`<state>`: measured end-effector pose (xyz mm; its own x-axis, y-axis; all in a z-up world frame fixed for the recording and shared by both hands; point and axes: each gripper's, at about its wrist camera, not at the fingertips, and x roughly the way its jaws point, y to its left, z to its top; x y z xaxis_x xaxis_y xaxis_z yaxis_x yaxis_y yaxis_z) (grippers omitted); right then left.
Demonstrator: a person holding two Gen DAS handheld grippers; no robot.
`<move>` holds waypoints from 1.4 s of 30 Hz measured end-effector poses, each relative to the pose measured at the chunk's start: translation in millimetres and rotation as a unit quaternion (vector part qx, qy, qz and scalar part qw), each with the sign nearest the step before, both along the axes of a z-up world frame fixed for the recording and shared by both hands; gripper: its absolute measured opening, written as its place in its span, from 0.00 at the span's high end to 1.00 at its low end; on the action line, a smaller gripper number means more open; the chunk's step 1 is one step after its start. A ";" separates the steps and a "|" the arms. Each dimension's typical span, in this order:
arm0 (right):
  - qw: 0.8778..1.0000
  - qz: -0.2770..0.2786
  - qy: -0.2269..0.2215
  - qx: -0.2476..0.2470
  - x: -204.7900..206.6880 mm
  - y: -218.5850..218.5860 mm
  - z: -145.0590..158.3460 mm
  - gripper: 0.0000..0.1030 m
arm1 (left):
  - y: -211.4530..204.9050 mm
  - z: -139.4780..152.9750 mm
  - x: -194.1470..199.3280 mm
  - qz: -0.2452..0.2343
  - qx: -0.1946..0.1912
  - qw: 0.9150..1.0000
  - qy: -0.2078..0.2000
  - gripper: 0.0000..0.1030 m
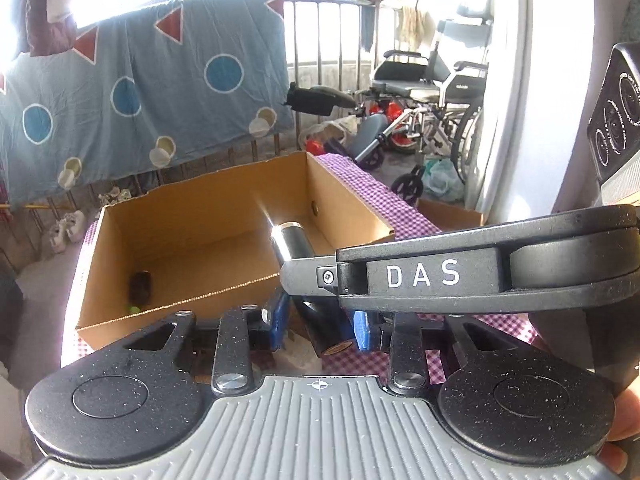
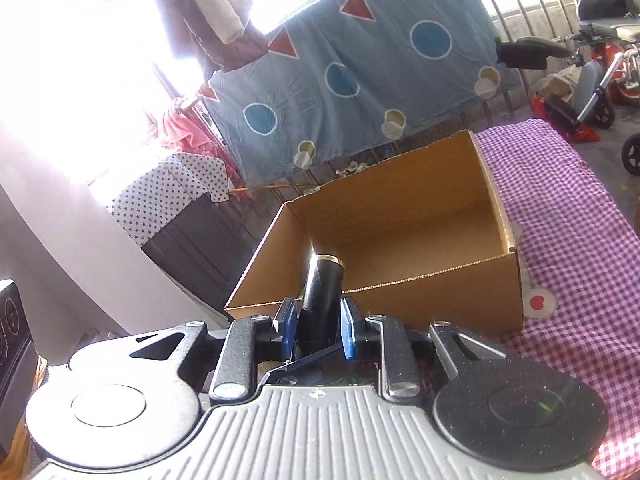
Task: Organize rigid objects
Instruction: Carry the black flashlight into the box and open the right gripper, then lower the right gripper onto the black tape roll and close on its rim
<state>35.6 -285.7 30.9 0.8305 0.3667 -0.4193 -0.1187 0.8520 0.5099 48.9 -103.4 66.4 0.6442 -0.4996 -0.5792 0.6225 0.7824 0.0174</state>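
One black tube [image 2: 322,300], one cardboard box [image 2: 400,216].

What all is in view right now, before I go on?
open brown cardboard box: one, brown, on the checked cloth
purple-and-white checked cloth: one, under the box
black cylinder with a metal-ringed end: one, black, in the right claw, at the box's near wall
small dark object: one, dark brown, inside the box, near-left corner
blue sheet with circles and triangles: one, over the railing behind
wheelchair: one, grey-black, back right
right claw: shut on the cylinder
left claw: around the cylinder, grip unclear
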 end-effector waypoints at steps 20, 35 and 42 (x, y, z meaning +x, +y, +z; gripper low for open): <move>0.972 0.130 0.194 0.010 243.2 40.8 -11.7 0.75 | 27.5 -20.9 202.9 0.082 0.037 0.970 0.224 0.69; 0.945 0.116 0.301 0.058 316.6 42.6 -83.8 0.74 | 25.3 -60.8 243.5 0.112 0.106 0.953 0.261 0.68; 0.954 0.098 0.273 0.071 289.7 19.1 -64.2 0.74 | 27.8 -29.4 221.0 0.097 0.091 0.967 0.219 0.65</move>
